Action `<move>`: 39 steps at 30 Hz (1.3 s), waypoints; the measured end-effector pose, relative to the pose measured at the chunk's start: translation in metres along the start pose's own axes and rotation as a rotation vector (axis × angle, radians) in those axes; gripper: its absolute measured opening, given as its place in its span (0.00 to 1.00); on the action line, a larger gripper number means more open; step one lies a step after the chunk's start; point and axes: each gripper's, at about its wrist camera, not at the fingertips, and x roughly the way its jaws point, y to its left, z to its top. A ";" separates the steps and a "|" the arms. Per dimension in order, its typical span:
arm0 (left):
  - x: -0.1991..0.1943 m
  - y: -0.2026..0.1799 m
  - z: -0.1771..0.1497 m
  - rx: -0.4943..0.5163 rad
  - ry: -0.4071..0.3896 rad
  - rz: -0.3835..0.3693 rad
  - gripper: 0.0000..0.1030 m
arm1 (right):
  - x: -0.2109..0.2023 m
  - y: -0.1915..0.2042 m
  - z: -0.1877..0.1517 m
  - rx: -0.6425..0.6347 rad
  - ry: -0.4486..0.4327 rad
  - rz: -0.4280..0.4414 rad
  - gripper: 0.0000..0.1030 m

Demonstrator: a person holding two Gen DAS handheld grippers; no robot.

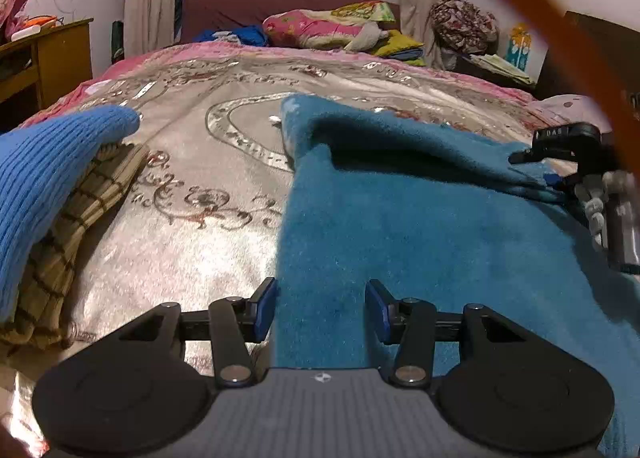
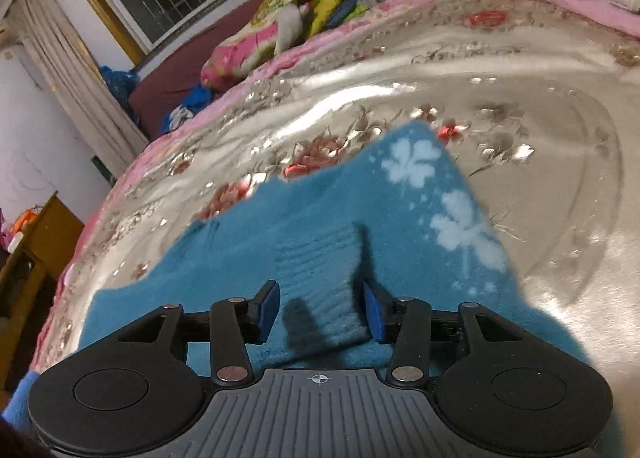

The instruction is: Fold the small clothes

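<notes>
Left wrist view shows a fuzzy teal garment (image 1: 420, 226) spread on the bed's shiny floral quilt (image 1: 192, 146), its far edge folded over toward the quilt's right side. White flower prints mark one corner. Left gripper (image 1: 322, 308) hovers agape over its near edge; right gripper (image 2: 320, 312) likewise parted, clamping nothing.

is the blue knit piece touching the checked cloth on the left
Touching. The left wrist view shows the blue knit piece lying on top of the checked cloth, overlapping it with no gap between them.
</notes>
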 end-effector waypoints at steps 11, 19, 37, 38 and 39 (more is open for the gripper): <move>-0.017 -0.006 0.003 0.002 -0.059 0.012 0.58 | -0.001 0.011 0.039 -0.065 -0.039 0.032 0.07; -0.008 -0.006 -0.007 0.027 0.035 0.033 0.59 | 0.030 0.023 0.029 -0.196 -0.006 -0.142 0.15; -0.057 0.012 -0.040 -0.121 0.121 -0.086 0.59 | -0.184 -0.026 -0.055 -0.305 0.083 -0.069 0.25; -0.057 0.011 -0.041 -0.119 0.129 -0.090 0.59 | -0.197 -0.034 -0.063 -0.296 0.091 -0.079 0.29; -0.058 0.010 -0.042 -0.116 0.135 -0.090 0.59 | -0.209 -0.043 -0.071 -0.287 0.102 -0.090 0.33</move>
